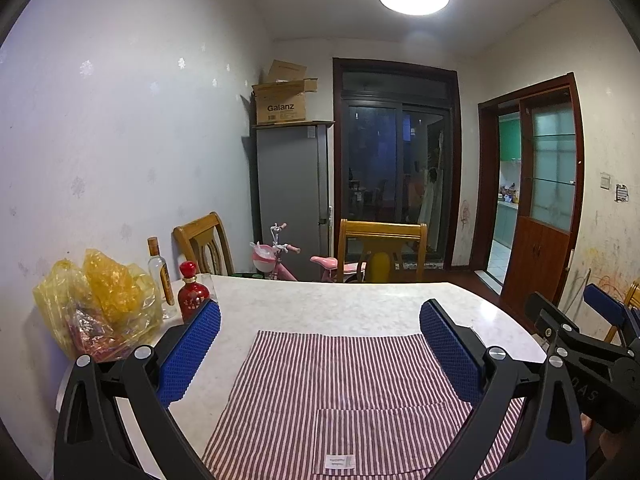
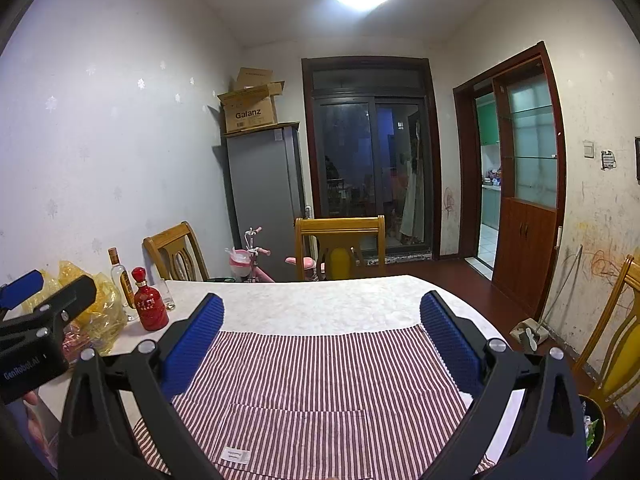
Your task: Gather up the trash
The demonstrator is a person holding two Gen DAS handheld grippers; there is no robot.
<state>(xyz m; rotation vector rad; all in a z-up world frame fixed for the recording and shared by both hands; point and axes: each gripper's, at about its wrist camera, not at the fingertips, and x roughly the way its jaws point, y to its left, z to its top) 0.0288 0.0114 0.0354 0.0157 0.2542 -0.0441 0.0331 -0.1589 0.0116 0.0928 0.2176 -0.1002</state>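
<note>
Oddly, no loose trash showed on the table [image 1: 360, 304]; the likeliest candidate was the crumpled yellow plastic bag [image 1: 100, 300] heaped at the far left corner against the wall, probably pushed there to keep the middle free. Just beside it stood a clear bottle [image 1: 160, 276], a red bottle [image 1: 193, 294] and a small glass [image 2: 167, 294], which would crowd any reach for the bag. Both the left gripper [image 1: 320, 312] and the right gripper [image 2: 322, 308] hovered over the striped cloth [image 2: 320, 380], jaws spread wide, holding nothing. A bin [image 2: 592, 428] sat on the floor at the right.
</note>
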